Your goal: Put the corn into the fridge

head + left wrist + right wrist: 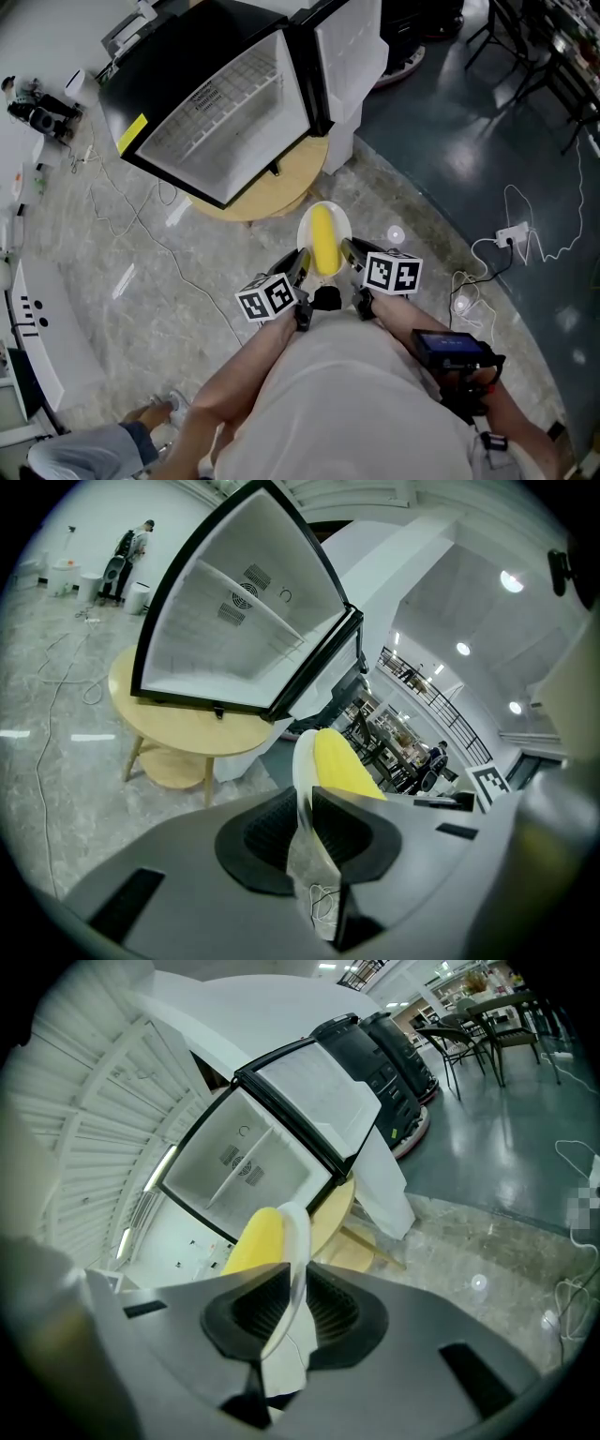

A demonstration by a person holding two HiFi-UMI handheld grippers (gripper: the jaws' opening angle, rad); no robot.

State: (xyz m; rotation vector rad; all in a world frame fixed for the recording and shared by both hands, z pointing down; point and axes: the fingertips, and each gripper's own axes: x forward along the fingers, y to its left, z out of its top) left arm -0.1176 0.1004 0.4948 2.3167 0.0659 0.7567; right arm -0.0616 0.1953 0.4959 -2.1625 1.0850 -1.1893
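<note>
Grips the white plate (339, 221) by opposite rims, left gripper (302, 268) and right gripper (349, 251) both clenched on it, and holds the corn (324, 242) lying on that plate in front of the open fridge (225, 112) on the round table (281, 190).

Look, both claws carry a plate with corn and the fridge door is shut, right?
No, the fridge door stands open; the head view shows it. The left claw and right claw do carry the plate with the corn.
</note>
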